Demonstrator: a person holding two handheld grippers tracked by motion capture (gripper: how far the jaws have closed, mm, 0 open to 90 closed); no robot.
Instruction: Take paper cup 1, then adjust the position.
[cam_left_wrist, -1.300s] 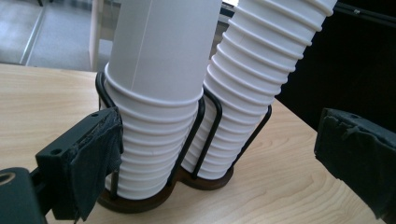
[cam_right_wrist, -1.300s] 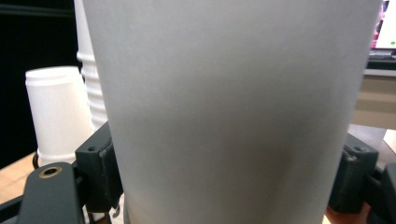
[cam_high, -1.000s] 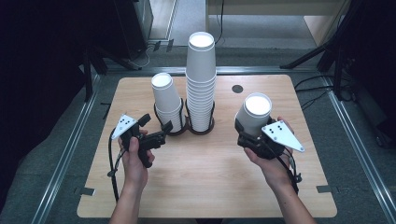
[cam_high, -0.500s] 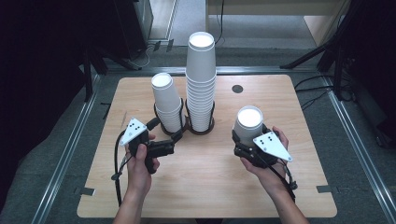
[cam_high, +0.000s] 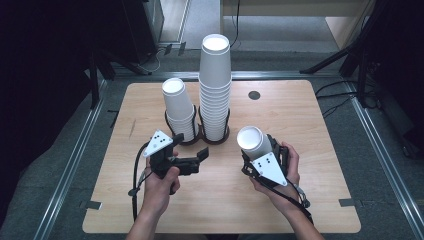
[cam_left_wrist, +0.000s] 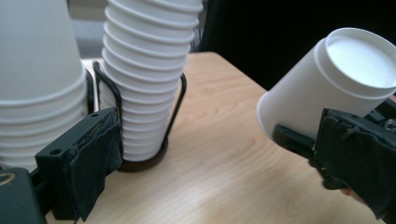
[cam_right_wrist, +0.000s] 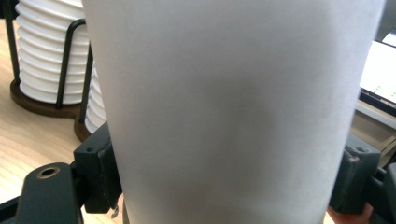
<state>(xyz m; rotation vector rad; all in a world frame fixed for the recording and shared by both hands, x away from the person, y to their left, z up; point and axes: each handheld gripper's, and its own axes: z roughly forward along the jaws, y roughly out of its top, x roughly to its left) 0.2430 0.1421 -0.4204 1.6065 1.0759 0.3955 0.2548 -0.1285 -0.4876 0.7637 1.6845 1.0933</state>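
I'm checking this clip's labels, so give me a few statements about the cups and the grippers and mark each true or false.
1. The right gripper is shut on a single paper cup. True.
2. That cup stands with its mouth facing up. False: it is held upside down, its closed base on top.
3. Two stacks of cups stand in a dark wire holder on the table, the tall stack to the right of the short stack in the high view. True.
4. The left gripper is clamped on the short stack. False: its jaws stand apart with nothing between them, in front of the holder.
5. A plate of food sits on the table. False: there is none.
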